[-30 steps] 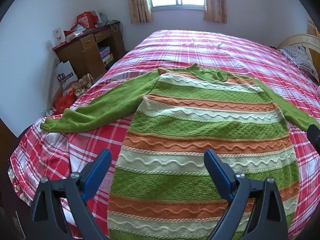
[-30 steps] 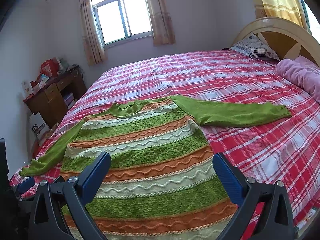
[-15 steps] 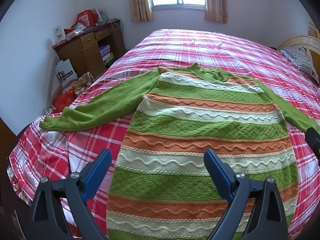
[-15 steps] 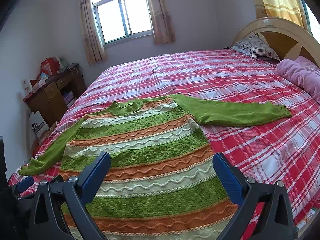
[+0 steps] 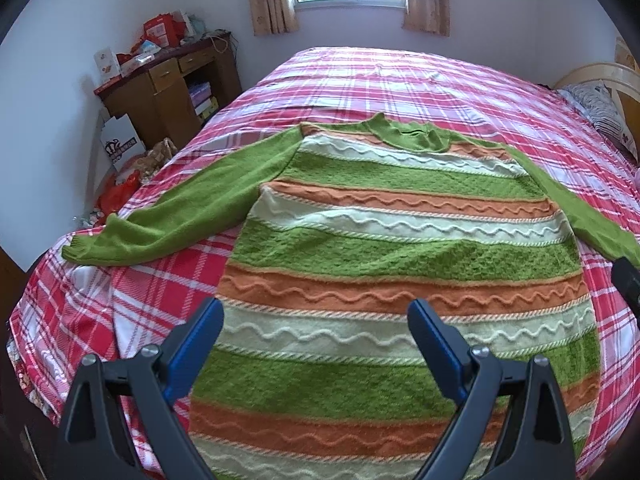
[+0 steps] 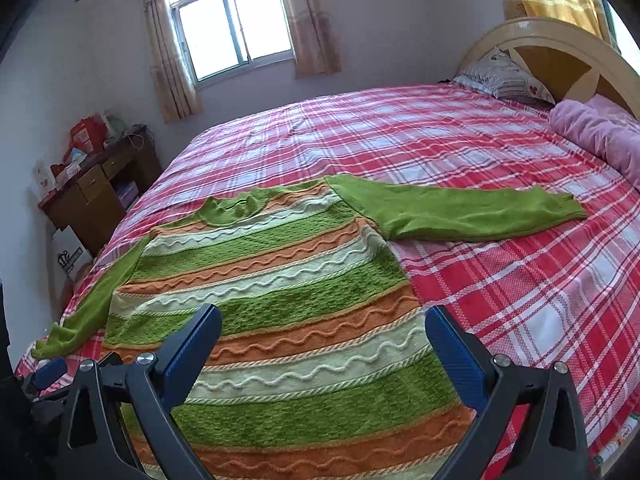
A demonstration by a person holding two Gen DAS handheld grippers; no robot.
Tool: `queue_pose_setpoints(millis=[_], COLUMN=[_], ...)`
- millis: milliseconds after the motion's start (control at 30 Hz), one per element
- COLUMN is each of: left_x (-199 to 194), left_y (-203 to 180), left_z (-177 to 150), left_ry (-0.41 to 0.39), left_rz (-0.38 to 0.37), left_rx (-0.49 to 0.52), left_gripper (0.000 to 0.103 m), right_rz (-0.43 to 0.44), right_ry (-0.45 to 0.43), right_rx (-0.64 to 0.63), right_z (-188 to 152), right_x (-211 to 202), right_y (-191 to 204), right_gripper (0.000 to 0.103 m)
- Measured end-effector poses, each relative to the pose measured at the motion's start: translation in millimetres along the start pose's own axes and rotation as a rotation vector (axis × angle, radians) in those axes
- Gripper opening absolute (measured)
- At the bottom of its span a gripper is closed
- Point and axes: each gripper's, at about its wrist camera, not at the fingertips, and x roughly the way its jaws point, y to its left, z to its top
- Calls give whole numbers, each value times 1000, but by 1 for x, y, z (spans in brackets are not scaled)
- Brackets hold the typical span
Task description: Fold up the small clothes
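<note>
1. Green, orange and cream stripes fill both views: the knitted sweater [image 5: 392, 248] lies flat and face up on the bed, unfolded, its hem toward the cameras and its green collar [image 5: 408, 136] toward the window.
2. Plaid bedspread [image 6: 500, 152] in red, pink and white sits underneath, covering the whole mattress.
3. Left sleeve [image 5: 180, 216] stretches out to the side, its cuff near the edge of the bed closest to the wooden desk [image 5: 160, 92].
4. Right sleeve [image 6: 460, 212] reaches straight out across the plaid toward the headboard side, cuff flat on the cover.
5. Left gripper [image 5: 316, 340] hangs above the lower part of the sweater, its blue-padded fingers [image 5: 192, 352] spread wide with nothing between them; the left one is over the sweater's side edge, the right one over the stripes.
6. Right gripper [image 6: 324, 344] hovers over the lower right part of the sweater, jaws equally wide apart and empty; whether the pads touch the knit, I cannot tell.
7. Over in the right wrist view, the tip of the left gripper peeks in at the lower left edge, near the left cuff.
8. Pink blanket [image 6: 596, 136] and a patterned pillow [image 6: 500, 80] rest by the curved headboard [image 6: 560, 48], well apart from the sweater.
</note>
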Motion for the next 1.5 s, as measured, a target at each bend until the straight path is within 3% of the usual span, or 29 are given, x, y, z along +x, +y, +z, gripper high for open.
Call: queue_pose_setpoints(millis=[133,233,333,500,600,667,767,800,933,1100,1133,1167,1233,1400,1467,1500], left_x=[8,16,27,40,44,47,49,49,48,60,62,65,68,63,63,61], left_y=[-7,-9,-11,-22,-24,-27,-33,-34,-42,-61,-65,-70,-77,-82,-81,-80], left_z=[3,3,5,7,7,8,9,10,14,17,17,18,19,19,19,19], left_ry=[-7,-5,8,17,29,38,29,19,-8,15,22,34,45,39,39,37], left_rz=[-28,-41,-43,-27,-34,-44,-59,-61,-66,-17,-8,9,34,22,21,21], left_rx=[17,15,9,24,18,14,15,15,13,68,80,98,133,151,154,157], left_gripper=[96,96,96,96,96,96,96,96,96,96,96,96,96,96,96,96], right_rz=[-19,-93,-178,-169,-201,-240,-271,-290,-330,-408,-418,-429,-449,-405,-371,-349], right_ry=[-8,-49,-11,37,-46,-70,-57,-49,-31,5,17,31,60,42,33,27], right_rx=[27,84,140,388,611,680,683,680,658,559,527,495,435,443,451,460], right_z=[9,15,22,38,44,54,67,71,80,93,95,96,99,96,95,95], right_x=[9,15,28,46,44,50,68,75,98,119,123,126,135,133,129,126], right_y=[-29,-73,-120,-222,-287,-324,-358,-366,-390,-378,-371,-367,-364,-375,-377,-377], right_gripper=[102,102,102,102,102,99,81,80,80,79,74,58,40,25,10,9])
